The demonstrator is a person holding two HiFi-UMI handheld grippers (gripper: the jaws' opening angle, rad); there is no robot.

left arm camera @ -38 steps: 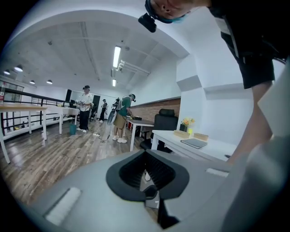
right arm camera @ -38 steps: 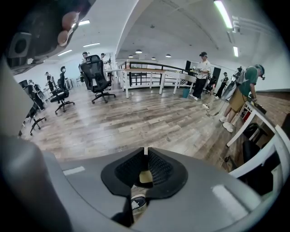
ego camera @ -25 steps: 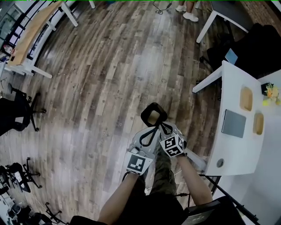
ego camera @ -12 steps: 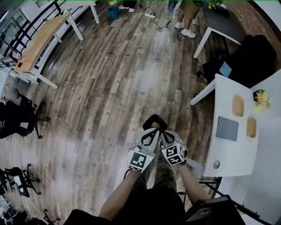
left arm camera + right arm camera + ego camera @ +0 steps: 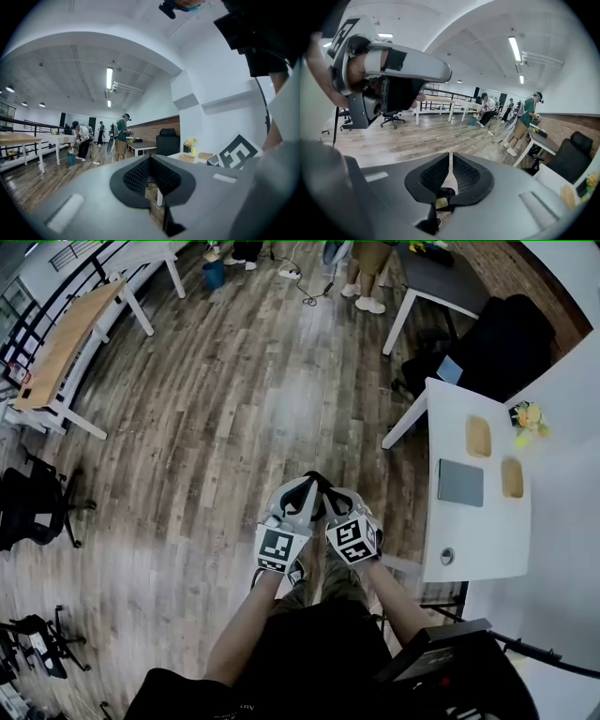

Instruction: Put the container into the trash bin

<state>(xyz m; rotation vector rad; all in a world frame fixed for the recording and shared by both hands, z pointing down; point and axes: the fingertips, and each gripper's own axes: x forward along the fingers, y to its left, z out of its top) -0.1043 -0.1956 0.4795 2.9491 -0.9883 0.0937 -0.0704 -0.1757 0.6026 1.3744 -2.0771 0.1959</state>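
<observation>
In the head view my left gripper [image 5: 307, 483] and right gripper [image 5: 324, 487] are held side by side in front of my body, high over the wooden floor. Both are shut with nothing between the pads. The left gripper [image 5: 151, 157] points level across the room, its tips meeting. The right gripper [image 5: 450, 154] tilts downward. Through the gap under its pads shows a dark-rimmed, yellowish patch of the black bin [image 5: 439, 202] on the floor. In the head view the grippers hide the bin. I cannot make out the container.
A white table [image 5: 473, 531] stands at the right with a grey pad [image 5: 460, 482] and two tan trays [image 5: 478, 435]. A black chair [image 5: 506, 338] is behind it. A wooden desk [image 5: 56, 352] and office chairs [image 5: 33, 507] stand at the left. People [image 5: 361, 268] stand far off.
Both grippers have risen toward the head camera, still side by side. The black bin with its tan inside, seen just beyond their tips before, is now hidden behind them.
</observation>
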